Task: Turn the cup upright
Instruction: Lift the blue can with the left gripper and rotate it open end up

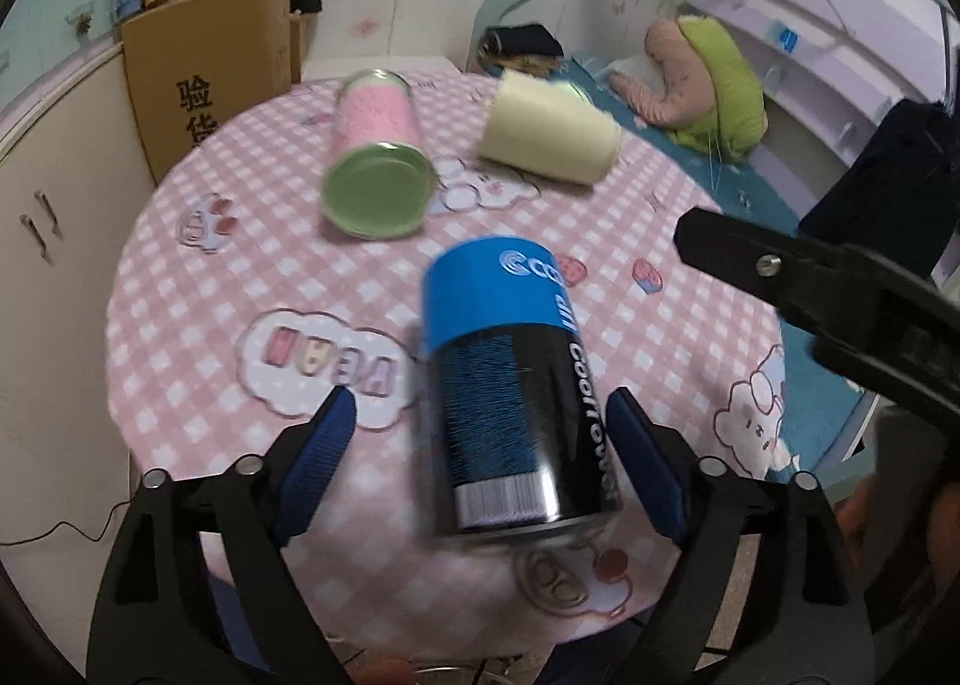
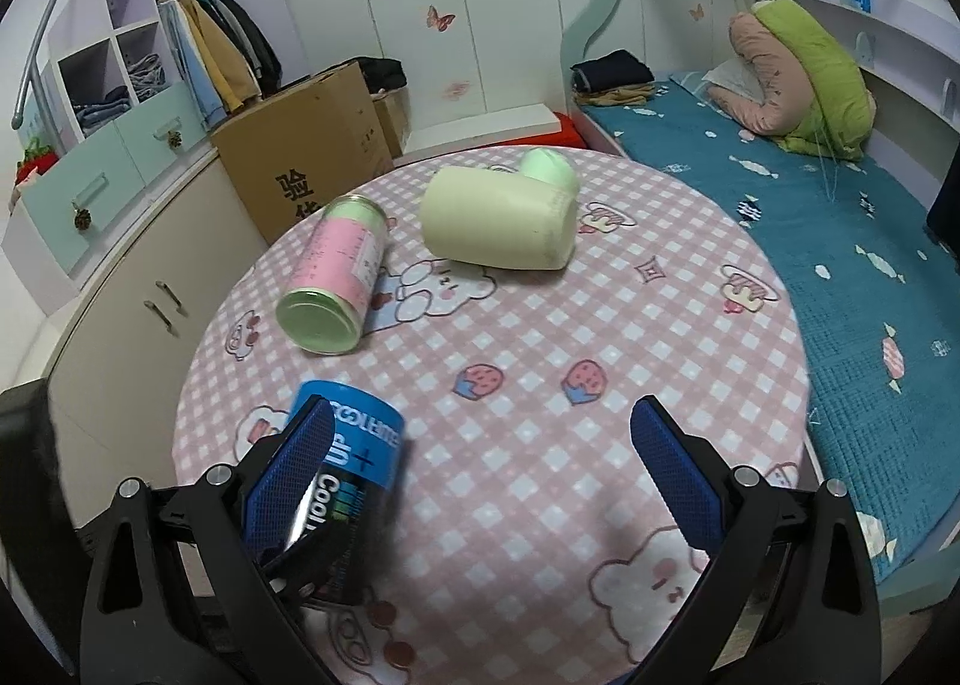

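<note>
The blue-and-black cup (image 1: 510, 391) sits between the blue pads of the left tool (image 1: 480, 445), whose jaws are spread with a gap on either side of the cup, so nothing is pinched. The cup looks blurred and leaning, its blue band farther from the tool and its black end nearer; whether it is standing, tipping or lying on the pink checked worktop (image 1: 198, 289) is hard to settle from this blurred view, though in the right wrist view it appears close to upright. The right tool (image 2: 480, 457) is also spread wide and holds nothing; the same cup lies just off its left finger, partly hidden behind the pad. Beyond both tools, well apart from the blue cup, the pink cup (image 1: 375, 157) and the cream cup (image 1: 549, 130) lie on their sides, untouched. As a judgement, the task is at most begun: one cup may be nearly righted, and two plainly remain to be flipped.
</note>
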### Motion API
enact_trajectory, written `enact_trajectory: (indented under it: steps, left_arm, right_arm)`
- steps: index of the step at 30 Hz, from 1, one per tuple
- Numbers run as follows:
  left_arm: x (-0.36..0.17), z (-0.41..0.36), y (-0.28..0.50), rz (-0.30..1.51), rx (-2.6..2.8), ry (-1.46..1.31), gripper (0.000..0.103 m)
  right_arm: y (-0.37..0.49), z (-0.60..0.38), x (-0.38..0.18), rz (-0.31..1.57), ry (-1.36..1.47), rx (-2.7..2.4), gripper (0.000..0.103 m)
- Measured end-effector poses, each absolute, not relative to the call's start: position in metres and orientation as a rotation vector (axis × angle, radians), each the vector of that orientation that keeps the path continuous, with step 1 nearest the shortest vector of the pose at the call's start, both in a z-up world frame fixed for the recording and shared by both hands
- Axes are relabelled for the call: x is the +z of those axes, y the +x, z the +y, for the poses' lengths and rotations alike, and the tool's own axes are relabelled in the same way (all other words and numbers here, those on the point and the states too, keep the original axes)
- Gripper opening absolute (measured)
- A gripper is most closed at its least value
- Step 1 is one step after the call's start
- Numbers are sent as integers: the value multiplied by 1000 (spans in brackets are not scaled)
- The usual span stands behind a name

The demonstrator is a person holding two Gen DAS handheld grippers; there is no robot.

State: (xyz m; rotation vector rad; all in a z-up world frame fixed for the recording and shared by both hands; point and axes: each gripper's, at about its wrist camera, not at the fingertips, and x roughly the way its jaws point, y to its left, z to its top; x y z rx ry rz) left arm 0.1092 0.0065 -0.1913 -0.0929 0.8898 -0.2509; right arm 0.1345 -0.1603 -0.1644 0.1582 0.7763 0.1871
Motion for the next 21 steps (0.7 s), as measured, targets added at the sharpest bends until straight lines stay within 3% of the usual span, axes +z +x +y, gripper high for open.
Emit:
enact_trajectory:
  steps: [21]
  left_arm:
    - [-190,83,110,849,-179,-173,88]
  right_arm:
    - [191,-84,-223,1147,425,526,95]
